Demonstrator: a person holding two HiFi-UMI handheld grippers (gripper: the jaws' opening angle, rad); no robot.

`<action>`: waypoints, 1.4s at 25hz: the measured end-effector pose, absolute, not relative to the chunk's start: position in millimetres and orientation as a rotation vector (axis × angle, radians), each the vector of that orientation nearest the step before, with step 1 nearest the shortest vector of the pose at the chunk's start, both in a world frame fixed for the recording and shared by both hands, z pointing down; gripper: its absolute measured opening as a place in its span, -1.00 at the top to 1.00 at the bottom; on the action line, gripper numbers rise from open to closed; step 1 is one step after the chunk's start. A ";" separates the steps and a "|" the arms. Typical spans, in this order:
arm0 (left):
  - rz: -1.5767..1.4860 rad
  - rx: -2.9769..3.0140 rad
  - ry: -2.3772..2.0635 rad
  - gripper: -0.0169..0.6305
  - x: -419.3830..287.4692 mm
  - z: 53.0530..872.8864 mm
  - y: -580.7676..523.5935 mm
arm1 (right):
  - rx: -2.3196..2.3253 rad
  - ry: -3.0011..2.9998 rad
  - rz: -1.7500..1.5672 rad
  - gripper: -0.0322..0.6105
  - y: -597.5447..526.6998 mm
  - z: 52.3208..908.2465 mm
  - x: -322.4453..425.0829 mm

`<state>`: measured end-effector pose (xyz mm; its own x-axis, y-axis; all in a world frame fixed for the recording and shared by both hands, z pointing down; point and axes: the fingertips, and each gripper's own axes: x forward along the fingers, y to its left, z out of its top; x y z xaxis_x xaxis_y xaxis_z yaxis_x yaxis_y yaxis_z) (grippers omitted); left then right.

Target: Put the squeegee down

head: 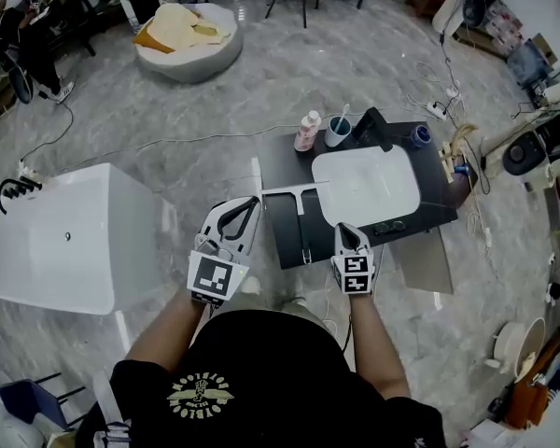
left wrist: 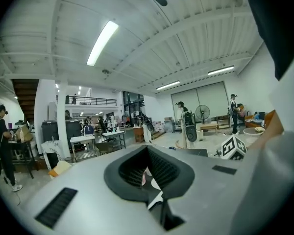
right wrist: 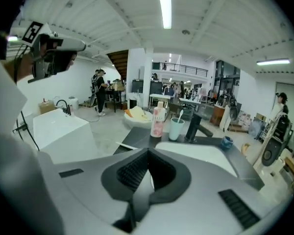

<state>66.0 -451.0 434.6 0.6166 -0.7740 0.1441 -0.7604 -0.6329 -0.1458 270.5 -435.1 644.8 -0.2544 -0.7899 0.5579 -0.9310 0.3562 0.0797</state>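
Observation:
The white squeegee (head: 297,194) lies flat on the left part of the black vanity counter (head: 282,159), its blade across and its handle pointing toward me. It lies free of both grippers. In the right gripper view a strip of its blade (right wrist: 125,145) shows past the jaws. My right gripper (head: 348,228) hovers at the counter's near edge, just right of the squeegee, shut and empty (right wrist: 148,152). Off the counter's left corner is my left gripper (head: 253,203), its jaws meeting at the tips with nothing between them (left wrist: 147,149).
A white sink basin (head: 366,185) fills the counter's right side. Behind it stand a pink bottle (head: 307,131), a cup with a brush (head: 338,131), a black faucet (head: 371,126) and a small blue cup (head: 421,135). A white bathtub (head: 56,241) stands to the left; cables cross the floor.

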 end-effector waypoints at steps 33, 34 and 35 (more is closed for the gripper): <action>-0.294 -2.599 1.319 0.88 163.6 397.1 -385.0 | 1.546 -2.366 0.020 0.81 -385.9 434.0 334.9; -0.306 -2.596 1.325 0.88 164.0 397.8 -382.6 | 1.542 -2.368 0.017 0.81 -384.3 434.6 336.4; -0.313 -2.592 1.328 0.88 164.7 397.7 -380.3 | 1.539 -2.369 0.014 0.81 -382.6 435.2 338.3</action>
